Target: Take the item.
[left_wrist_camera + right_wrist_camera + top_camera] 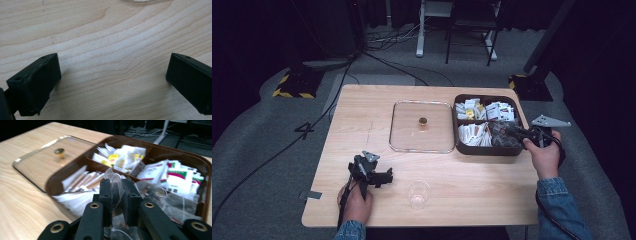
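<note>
Grey carpet and dark curtains surround your light wooden desk (pixel 362 115) in the high view, with cables trailing over the floor behind it. On the desk a clear glass lid (pixel 422 126) with a small brass knob lies flat, touching the left side of a brown compartment box (pixel 487 149) stocked with sachets and packets. A clear plastic cup (pixel 418 194) stands near the front edge, just right of your left tongs (pixel 384 177), which rest low over the wood in your left hand (pixel 356 202). Your right hand (pixel 544 157) holds the right tongs (pixel 506 129) over the box's near right compartment. In the left gripper view, the left tongs (pixel 113 75) stand wide open with bare wood grain between the two black jaws and nothing held; a sliver of the cup's base shows at the top edge. In the right gripper view, the right tongs (pixel 117 195) are closed tight on a translucent tea bag (pixel 115 185), its thin mesh pinched between the jaws and standing just above the dark pile in the near compartment. Beyond it the box (pixel 82 155) holds long paper sticks (pixel 82 180) to the left, yellow-marked sachets (pixel 120 157) behind, and white packets with red and green print (pixel 180 175) to the right, while the lid (pixel 37 162) lies beside the box.
</note>
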`<state>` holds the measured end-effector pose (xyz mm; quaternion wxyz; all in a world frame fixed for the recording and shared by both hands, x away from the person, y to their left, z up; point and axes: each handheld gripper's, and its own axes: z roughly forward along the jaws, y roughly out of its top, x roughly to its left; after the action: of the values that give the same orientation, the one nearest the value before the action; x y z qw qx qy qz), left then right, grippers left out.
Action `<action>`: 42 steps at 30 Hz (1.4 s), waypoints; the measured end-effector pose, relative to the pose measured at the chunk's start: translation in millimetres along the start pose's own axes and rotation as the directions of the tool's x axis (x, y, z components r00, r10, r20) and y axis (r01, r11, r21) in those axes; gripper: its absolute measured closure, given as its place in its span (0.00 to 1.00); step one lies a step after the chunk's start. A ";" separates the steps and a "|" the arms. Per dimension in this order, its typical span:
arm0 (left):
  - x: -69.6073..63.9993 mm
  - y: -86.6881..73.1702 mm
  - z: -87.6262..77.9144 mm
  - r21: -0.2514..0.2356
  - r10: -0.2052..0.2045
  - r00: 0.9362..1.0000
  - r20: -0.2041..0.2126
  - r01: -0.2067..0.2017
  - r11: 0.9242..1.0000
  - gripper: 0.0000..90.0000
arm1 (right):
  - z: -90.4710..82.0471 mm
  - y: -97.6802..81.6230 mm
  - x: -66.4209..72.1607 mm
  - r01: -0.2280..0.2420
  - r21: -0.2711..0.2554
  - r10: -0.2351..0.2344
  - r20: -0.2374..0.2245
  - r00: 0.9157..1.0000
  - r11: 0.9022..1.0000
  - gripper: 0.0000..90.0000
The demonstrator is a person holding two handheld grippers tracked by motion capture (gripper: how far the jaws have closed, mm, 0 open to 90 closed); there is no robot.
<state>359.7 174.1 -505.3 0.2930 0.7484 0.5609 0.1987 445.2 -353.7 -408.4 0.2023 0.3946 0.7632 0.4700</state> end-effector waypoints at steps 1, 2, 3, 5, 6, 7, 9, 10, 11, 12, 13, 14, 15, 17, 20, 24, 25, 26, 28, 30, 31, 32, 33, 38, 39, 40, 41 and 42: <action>0.0 0.0 0.0 0.000 0.000 1.000 0.000 0.000 1.000 0.00 | -1.9 1.6 2.8 0.001 -0.006 -0.001 -0.005 1.000 1.000 0.89; 0.3 0.3 0.1 0.001 0.005 1.000 0.002 -0.005 1.000 0.00 | -1.9 1.6 2.8 0.001 -0.006 -0.001 -0.005 1.000 1.000 0.89; 0.2 0.4 0.2 0.001 0.005 1.000 0.001 -0.005 1.000 0.00 | -4.0 3.1 5.4 0.005 -0.012 -0.005 -0.012 1.000 1.000 0.89; 0.1 0.7 0.5 0.001 0.004 1.000 0.000 -0.004 1.000 0.00 | -8.6 6.1 10.7 0.011 -0.023 -0.011 -0.025 1.000 1.000 0.89; 0.0 0.8 0.6 0.001 0.004 1.000 -0.001 -0.004 1.000 0.00 | -11.7 8.1 14.4 0.013 -0.025 -0.014 -0.032 0.999 1.000 0.89; -0.1 0.9 0.7 0.000 0.003 1.000 -0.002 -0.003 1.000 0.00 | -13.2 9.3 16.0 0.023 -0.031 -0.024 -0.037 0.999 0.999 0.89; -0.1 1.0 0.7 0.000 0.003 1.000 -0.002 -0.003 1.000 0.00 | -19.8 13.4 24.8 0.033 -0.035 -0.034 -0.050 0.998 0.999 0.89; -0.1 1.0 0.7 0.001 0.003 1.000 -0.001 -0.003 1.000 0.00 | -19.8 13.4 24.8 0.033 -0.035 -0.034 -0.050 0.998 0.999 0.89; -0.1 1.0 0.7 0.000 0.003 1.000 -0.001 -0.003 1.000 0.00 | -24.1 16.7 30.9 0.038 -0.045 -0.041 -0.064 0.997 0.998 0.89; -0.1 1.0 0.7 0.000 0.003 1.000 -0.002 -0.003 1.000 0.00 | -24.1 16.7 30.9 0.038 -0.045 -0.041 -0.064 0.997 0.998 0.89; -0.1 1.0 0.7 0.000 0.003 1.000 -0.002 -0.003 1.000 0.00 | -27.3 19.6 35.8 0.045 -0.051 -0.048 -0.075 0.996 0.998 0.89; -0.1 1.0 0.7 0.000 0.003 1.000 -0.002 -0.003 1.000 0.00 | -27.3 19.6 35.8 0.045 -0.051 -0.048 -0.075 0.996 0.998 0.89; -0.2 1.0 0.7 0.000 0.003 1.000 -0.002 -0.003 1.000 0.00 | -30.1 22.6 41.1 0.054 -0.057 -0.059 -0.086 0.995 0.997 0.89; -0.2 1.0 0.8 0.000 0.003 1.000 -0.002 -0.003 1.000 0.00 | -31.2 23.9 43.5 0.058 -0.060 -0.064 -0.092 0.994 0.996 0.89; -0.1 1.0 0.7 0.001 0.003 1.000 -0.002 -0.003 1.000 0.00 | -34.6 27.8 50.8 0.069 -0.068 -0.076 -0.116 0.990 0.995 0.89; -0.1 1.0 0.7 0.000 0.003 1.000 -0.002 -0.003 1.000 0.00 | -36.5 32.0 60.7 0.085 -0.075 -0.095 -0.144 0.985 0.994 0.89; -0.1 1.0 0.7 0.000 0.003 1.000 -0.002 -0.003 1.000 0.00 | -36.2 34.1 67.3 0.096 -0.075 -0.108 -0.166 0.980 0.993 0.89; -0.1 0.9 0.7 0.000 0.003 1.000 -0.001 -0.003 1.000 0.00 | -36.2 34.1 67.3 0.096 -0.075 -0.108 -0.166 0.980 0.993 0.89; -0.2 0.9 0.7 0.000 0.003 1.000 -0.002 -0.003 1.000 0.00 | -35.0 36.8 75.8 0.111 -0.075 -0.124 -0.190 0.974 0.991 0.89; -0.2 0.6 0.4 0.001 0.003 1.000 0.001 -0.003 1.000 0.00 | -33.8 39.1 82.3 0.122 -0.077 -0.136 -0.211 0.968 0.990 0.89; -0.1 0.4 0.4 0.000 0.004 1.000 0.001 -0.004 1.000 0.00 | -31.9 42.1 91.2 0.129 -0.082 -0.146 -0.242 0.959 0.988 0.89; -0.2 0.3 0.3 0.000 0.004 1.000 0.001 -0.004 1.000 0.00 | -31.9 42.1 91.2 0.129 -0.082 -0.146 -0.242 0.959 0.988 0.89; -0.2 0.2 0.2 0.000 0.003 1.000 0.001 -0.003 1.000 0.00 | -31.1 43.1 94.2 0.134 -0.083 -0.151 -0.252 0.956 0.987 0.89; -0.3 -0.3 -0.2 0.000 0.000 1.000 0.001 0.000 1.000 0.00 | -25.3 48.3 113.2 0.160 -0.089 -0.180 -0.313 0.933 0.983 0.89; 0.1 -0.4 -0.5 0.000 0.005 1.000 -0.001 -0.005 1.000 0.00 | -24.1 49.0 116.4 0.163 -0.090 -0.184 -0.321 0.929 0.983 0.89; 0.3 -0.7 -0.7 -0.001 0.008 1.000 0.002 -0.008 1.000 0.00 | -21.5 50.1 122.3 0.166 -0.092 -0.187 -0.342 0.921 0.982 0.89; 0.4 -1.9 -1.6 0.000 0.010 1.000 0.008 -0.010 1.000 0.00 | -20.3 50.6 125.1 0.167 -0.093 -0.189 -0.350 0.917 0.982 0.89; 0.4 -1.9 -1.6 0.000 0.010 1.000 0.008 -0.010 1.000 0.00 | -20.3 50.6 125.1 0.167 -0.093 -0.189 -0.350 0.917 0.982 0.89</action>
<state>357.4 175.3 -505.4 0.2941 0.7519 0.5561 0.1972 376.3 -253.4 -346.6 0.1140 0.2251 0.8053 0.5365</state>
